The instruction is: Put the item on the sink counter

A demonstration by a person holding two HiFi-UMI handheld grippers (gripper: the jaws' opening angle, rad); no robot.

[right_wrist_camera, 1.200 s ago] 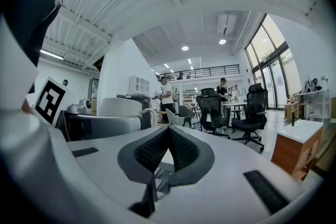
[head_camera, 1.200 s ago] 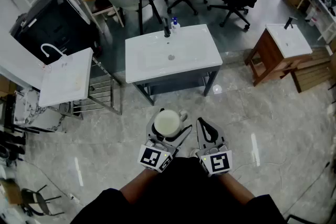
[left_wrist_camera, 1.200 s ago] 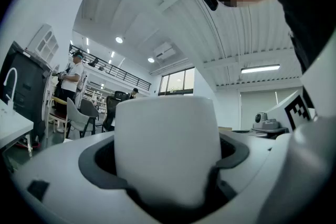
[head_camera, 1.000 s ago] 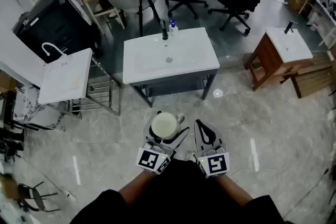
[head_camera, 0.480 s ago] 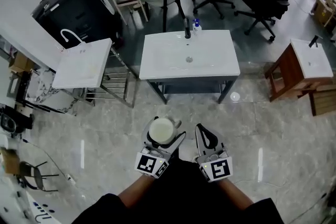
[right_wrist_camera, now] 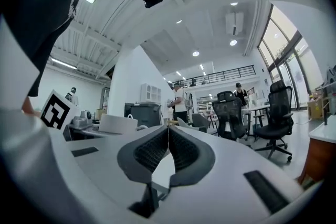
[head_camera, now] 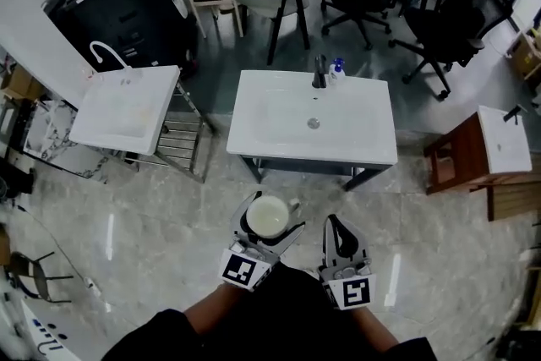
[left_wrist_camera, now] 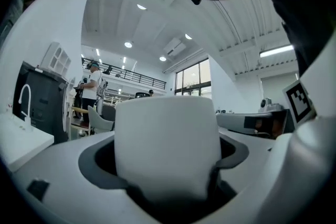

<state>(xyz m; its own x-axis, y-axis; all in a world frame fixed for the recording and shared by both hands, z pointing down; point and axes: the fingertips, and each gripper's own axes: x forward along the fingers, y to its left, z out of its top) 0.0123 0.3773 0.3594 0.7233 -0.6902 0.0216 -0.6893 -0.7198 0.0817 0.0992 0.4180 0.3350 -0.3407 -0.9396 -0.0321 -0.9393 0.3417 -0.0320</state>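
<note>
Cradling mug (head_camera: 267, 217) — left hand-held gripper (head_camera: 270, 212)

Clothing: we wear a black top (head_camera: 279, 321).
Our left hand-held gripper (head_camera: 269, 214): light grey shell, dark grey pads (left_wrist_camera: 97, 165), cube with black-and-white square marker (head_camera: 240, 270).
Our right hand-held gripper (head_camera: 335, 226): matching grey shell, ribbed dark pads (right_wrist_camera: 149, 150), marker cube (head_camera: 348, 290).

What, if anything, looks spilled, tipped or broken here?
Nothing stands out. The white ceramic mug sits upright in the left gripper, with no spill showing. The right gripper is shut and empty. The white sink counter ahead looks undamaged.
</note>
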